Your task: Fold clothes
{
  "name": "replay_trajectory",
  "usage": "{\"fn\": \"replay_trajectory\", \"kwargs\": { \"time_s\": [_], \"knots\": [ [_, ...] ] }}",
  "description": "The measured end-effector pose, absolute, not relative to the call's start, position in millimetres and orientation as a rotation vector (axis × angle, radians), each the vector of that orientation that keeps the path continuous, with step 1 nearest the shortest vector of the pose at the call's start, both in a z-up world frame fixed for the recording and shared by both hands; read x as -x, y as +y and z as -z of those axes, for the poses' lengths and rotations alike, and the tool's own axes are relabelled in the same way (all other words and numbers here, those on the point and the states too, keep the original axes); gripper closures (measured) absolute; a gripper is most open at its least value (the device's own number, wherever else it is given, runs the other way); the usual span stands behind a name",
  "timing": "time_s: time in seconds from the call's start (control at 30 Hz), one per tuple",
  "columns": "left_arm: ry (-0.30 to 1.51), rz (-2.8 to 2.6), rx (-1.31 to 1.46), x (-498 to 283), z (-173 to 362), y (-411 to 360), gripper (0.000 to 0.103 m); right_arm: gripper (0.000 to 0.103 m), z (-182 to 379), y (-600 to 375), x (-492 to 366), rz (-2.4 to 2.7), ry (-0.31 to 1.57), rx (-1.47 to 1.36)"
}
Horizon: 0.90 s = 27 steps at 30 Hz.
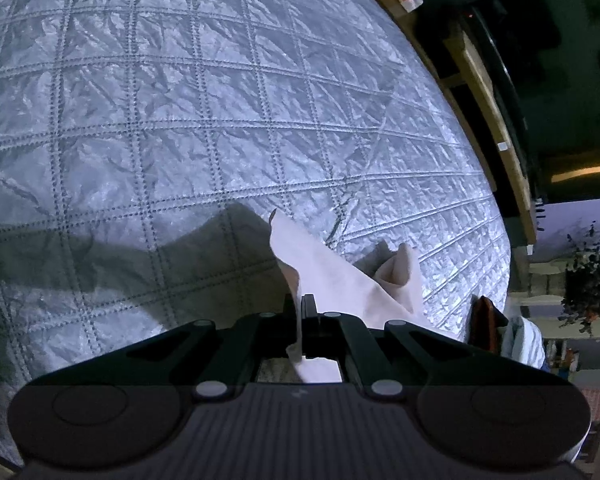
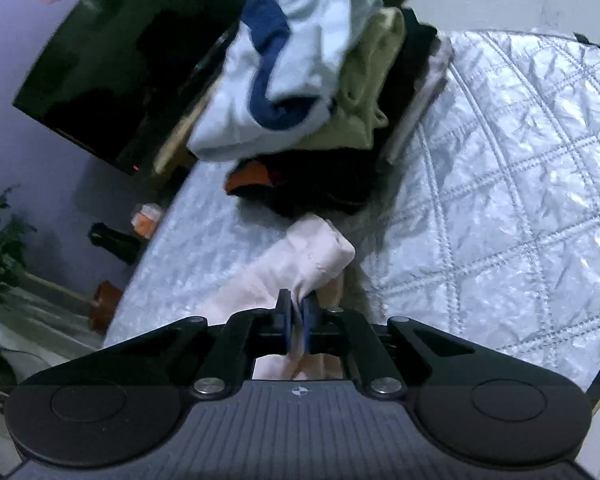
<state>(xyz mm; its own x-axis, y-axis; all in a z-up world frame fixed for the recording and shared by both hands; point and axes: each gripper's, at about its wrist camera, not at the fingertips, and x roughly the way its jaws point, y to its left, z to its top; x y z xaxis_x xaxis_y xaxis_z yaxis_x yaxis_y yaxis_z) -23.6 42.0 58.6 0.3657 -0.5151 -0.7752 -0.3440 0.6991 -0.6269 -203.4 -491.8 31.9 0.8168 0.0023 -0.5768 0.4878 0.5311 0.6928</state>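
Observation:
A pale pink garment (image 1: 332,272) hangs above a silver quilted bed cover (image 1: 180,112). My left gripper (image 1: 302,312) is shut on one edge of it, and the cloth rises from the jaws and drapes to the right. In the right wrist view my right gripper (image 2: 296,312) is shut on another part of the same pink garment (image 2: 300,260), which bunches in front of the jaws above the quilted cover (image 2: 500,200).
A pile of clothes (image 2: 300,68) in light blue, navy, olive, black and orange lies on the bed beyond the right gripper. A dark TV (image 2: 112,72) stands left of it. Plants (image 1: 588,280) and a wooden bed edge (image 1: 488,120) are at the right.

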Motion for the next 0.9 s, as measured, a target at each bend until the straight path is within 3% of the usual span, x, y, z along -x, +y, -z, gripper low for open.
{"fn": "replay_trajectory", "kwargs": {
  "time_s": [0.43, 0.57, 0.73, 0.9],
  "knots": [
    [0.861, 0.113, 1.017, 62.2, -145.3, 116.2, 0.102, 0.097, -196.3, -432.5, 228.4, -0.056, 0.258, -0.86],
    [0.814, 0.106, 1.08, 91.9, -161.9, 135.6, 0.102, 0.097, -225.3, -408.0, 238.9, -0.211, 0.212, -0.872],
    [0.633, 0.045, 1.053, 140.7, -197.1, 160.9, 0.102, 0.097, -250.5, -380.9, 248.2, -0.405, 0.157, -0.862],
    [0.534, 0.029, 1.206, 149.1, -208.1, 197.2, 0.102, 0.097, -270.2, -376.5, 238.8, -0.441, 0.121, -0.823]
  ]
}}
